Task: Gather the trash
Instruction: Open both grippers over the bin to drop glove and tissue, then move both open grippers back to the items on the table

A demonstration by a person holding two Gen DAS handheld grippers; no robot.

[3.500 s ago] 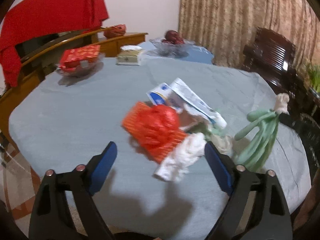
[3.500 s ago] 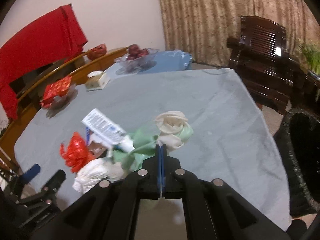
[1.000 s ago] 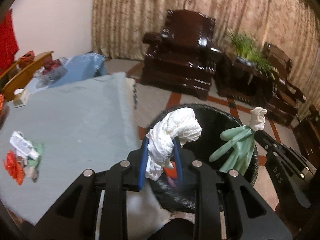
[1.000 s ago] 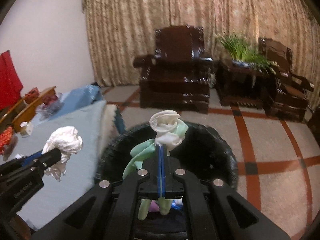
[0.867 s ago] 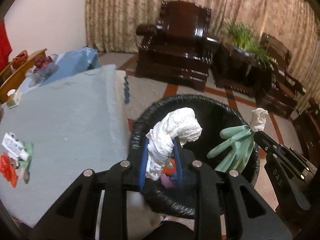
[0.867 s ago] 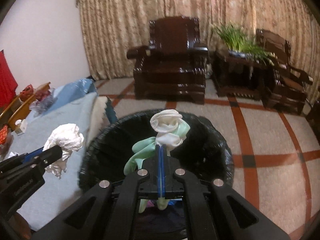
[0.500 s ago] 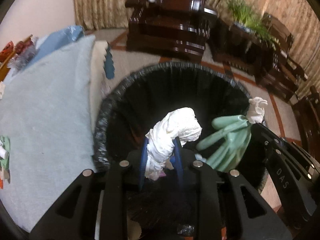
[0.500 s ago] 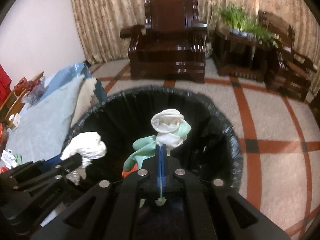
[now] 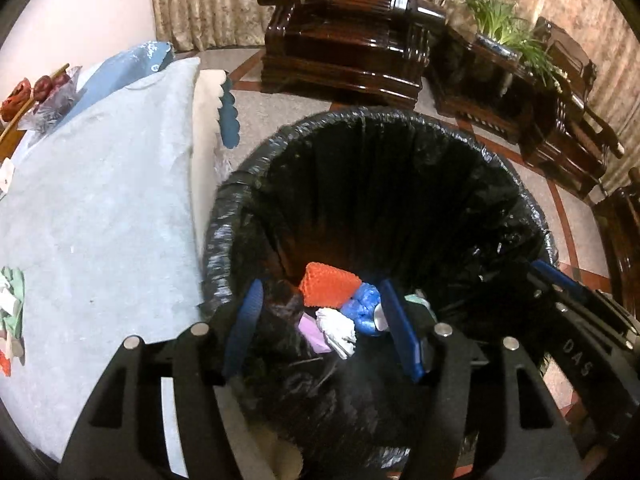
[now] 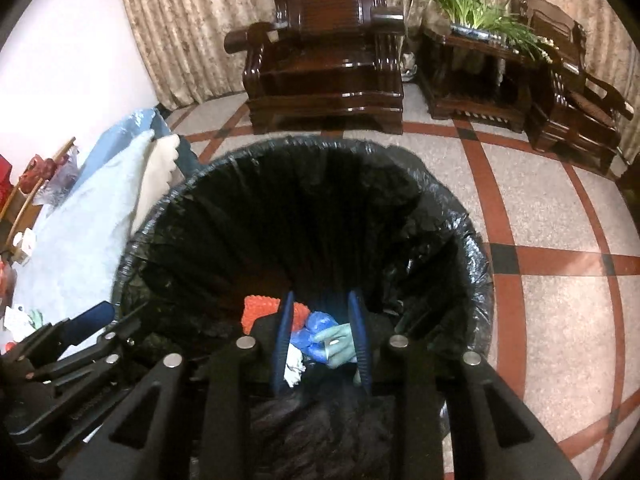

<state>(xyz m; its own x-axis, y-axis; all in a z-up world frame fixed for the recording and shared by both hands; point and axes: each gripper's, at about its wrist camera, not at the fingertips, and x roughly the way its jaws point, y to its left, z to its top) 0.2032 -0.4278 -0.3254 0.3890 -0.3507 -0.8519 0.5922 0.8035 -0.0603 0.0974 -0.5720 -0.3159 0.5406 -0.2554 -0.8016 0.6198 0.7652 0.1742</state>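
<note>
- Your left gripper (image 9: 322, 330) hangs over the mouth of the trash bin (image 9: 224, 216), jaws opening, wide apart, nothing between the pads.
- Your right gripper (image 10: 322, 346) hangs over the same bin, jaws opening, a narrower gap, nothing pressed by the pads.
- In the left wrist view your right gripper shows at the right edge, over the bin's rim.
- Down on the bin's bottom: white crumpled wad (image 9: 336, 330), green glove (image 10: 338, 346), blue wad (image 9: 362, 306), orange mesh piece (image 9: 330, 288), small pink piece (image 9: 312, 330). All lie loose, touching each other.
- The glove lies just beside the blue wad, seen through the right gripper's gap.
- Bin has a black liner folded over the rim and stands on the floor just beside the desk (image 9: 100, 208).
- Desk carries a pale blue cloth; leftover trash (image 9: 10, 320) sits at its near left edge, well apart from the bin.
- Far side: dark wooden armchair (image 10: 324, 52), side stand with green plant (image 10: 476, 4), curtain behind.
</note>
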